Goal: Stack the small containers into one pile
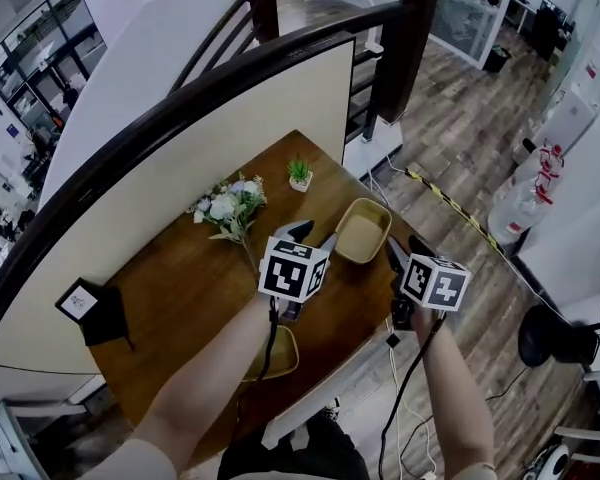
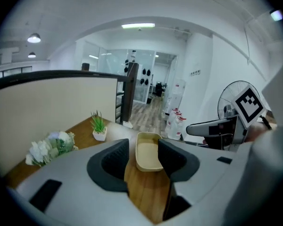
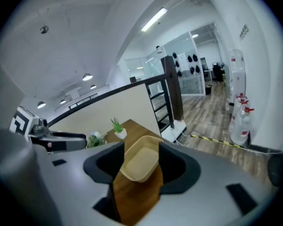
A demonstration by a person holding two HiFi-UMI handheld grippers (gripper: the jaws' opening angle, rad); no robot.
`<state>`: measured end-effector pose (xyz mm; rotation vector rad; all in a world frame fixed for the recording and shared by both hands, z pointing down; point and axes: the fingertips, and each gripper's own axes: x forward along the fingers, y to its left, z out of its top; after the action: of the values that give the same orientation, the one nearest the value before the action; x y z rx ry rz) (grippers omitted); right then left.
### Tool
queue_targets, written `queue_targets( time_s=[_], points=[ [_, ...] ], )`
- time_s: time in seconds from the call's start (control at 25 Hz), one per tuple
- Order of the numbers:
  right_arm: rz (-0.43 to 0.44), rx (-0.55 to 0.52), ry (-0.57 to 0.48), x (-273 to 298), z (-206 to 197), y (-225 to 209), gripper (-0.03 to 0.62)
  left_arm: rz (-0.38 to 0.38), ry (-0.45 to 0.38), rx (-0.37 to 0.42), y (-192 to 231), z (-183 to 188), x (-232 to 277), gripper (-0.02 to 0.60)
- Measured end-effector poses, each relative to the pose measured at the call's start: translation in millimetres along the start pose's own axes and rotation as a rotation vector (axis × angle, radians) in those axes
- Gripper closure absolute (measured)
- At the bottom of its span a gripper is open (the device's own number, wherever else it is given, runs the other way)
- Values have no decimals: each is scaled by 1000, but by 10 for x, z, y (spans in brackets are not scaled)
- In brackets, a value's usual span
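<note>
Head view: wooden bench [image 1: 180,268] set against a cream partition under a dark curved rail. One tan container [image 1: 362,231] lies open side up near the far right edge of the bench. A second tan container [image 1: 288,351] lies at the near edge, well apart from the first and partly covered by the left forearm. Also on the bench are a flower bunch [image 1: 230,208], a small potted plant [image 1: 300,174] at the far corner, and a black item with a white label [image 1: 90,308] at the left end. The left tongs [image 1: 315,235] hover just left of the far container, and the right tongs [image 1: 405,250] are just right of it, over the bench edge. Each carries a marker cube. Left gripper view: the jaws stand apart and grip nothing. The far container shows in the gap beyond the tips, resting on the bench, with the plant and flowers to its left. Right gripper view: the jaws stand apart and grip nothing. The same container sits at an angle in the gap, and its corners pass behind the jaw tips. Whether a pad touches it cannot be told.
</note>
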<state>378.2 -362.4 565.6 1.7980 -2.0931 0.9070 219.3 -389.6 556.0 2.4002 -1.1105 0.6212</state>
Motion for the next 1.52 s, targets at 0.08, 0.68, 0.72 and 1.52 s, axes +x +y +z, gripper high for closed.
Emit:
queue_targets(
  time_s=[0.08,0.68,0.72,1.52],
  points=[
    [9,10,31,218,-146,-88,362,-6,24,-36,51,-181,212,385],
    [70,69,221,1037,-799,-352,405,-59,166,-120,210,-840,1208,449],
    [77,77,226,1052,-829,-343,408,-65,175,-118,196,-868,1230,449],
    [168,55,-2,-382,241,536,556,-90,-80,-171,-266,174,-281,560]
  ],
)
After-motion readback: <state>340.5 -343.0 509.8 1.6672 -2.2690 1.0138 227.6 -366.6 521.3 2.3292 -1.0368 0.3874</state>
